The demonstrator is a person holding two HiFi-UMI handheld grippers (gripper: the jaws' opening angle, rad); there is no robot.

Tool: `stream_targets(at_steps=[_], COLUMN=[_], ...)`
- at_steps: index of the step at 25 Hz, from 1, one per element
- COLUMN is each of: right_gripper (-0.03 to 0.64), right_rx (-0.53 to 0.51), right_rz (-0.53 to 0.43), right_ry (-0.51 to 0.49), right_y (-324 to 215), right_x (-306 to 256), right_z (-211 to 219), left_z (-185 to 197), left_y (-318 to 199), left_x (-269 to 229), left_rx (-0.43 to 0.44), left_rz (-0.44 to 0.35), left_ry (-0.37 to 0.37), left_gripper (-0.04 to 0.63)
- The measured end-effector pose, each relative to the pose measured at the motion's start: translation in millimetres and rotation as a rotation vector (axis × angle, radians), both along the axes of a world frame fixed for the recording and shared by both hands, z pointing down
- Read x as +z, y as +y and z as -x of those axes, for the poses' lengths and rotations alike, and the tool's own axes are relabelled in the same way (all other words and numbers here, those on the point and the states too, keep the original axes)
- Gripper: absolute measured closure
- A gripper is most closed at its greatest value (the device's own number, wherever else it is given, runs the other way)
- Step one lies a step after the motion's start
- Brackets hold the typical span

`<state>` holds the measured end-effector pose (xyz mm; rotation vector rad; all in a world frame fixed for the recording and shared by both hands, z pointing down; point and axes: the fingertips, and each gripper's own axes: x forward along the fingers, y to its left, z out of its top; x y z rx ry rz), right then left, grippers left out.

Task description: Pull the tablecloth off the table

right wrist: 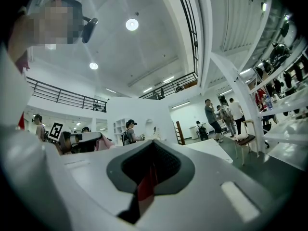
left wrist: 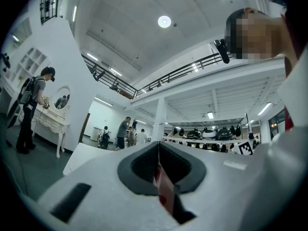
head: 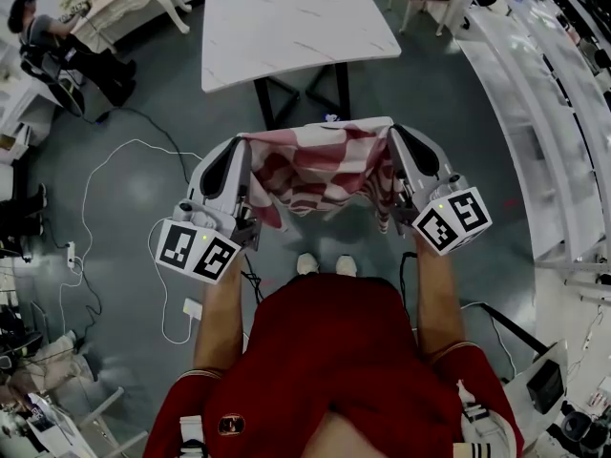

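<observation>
Job basically done by the look of it. Got the checkered tablecloth (head: 320, 175) fully off the white table (head: 296, 22), hanging mid-air in front. Left gripper (head: 244, 151) and right gripper (head: 393, 136) clamped tight on its top corners. Just needs setting down somewhere, probably.

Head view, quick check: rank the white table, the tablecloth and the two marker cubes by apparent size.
1. White table, largest though farthest away.
2. Tablecloth, nearer the camera.
3. Left marker cube and right marker cube: these look alike, so unranked; both smallest.
</observation>
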<state>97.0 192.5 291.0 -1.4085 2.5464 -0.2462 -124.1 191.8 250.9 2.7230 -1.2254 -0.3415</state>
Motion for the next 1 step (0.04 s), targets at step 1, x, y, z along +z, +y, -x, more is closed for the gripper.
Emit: stream_targets(at_steps=[1], right_gripper=[0.607], right_rx=[0.000], right_rz=[0.001], right_ry=[0.000], right_y=[-0.1], right_x=[0.6], right_z=[-0.1], left_z=[0.0], left_y=[0.0], left_x=[0.1], left_rx=[0.000], left_rz=[-0.001], left_ry=[0.000], left_gripper=[0.586])
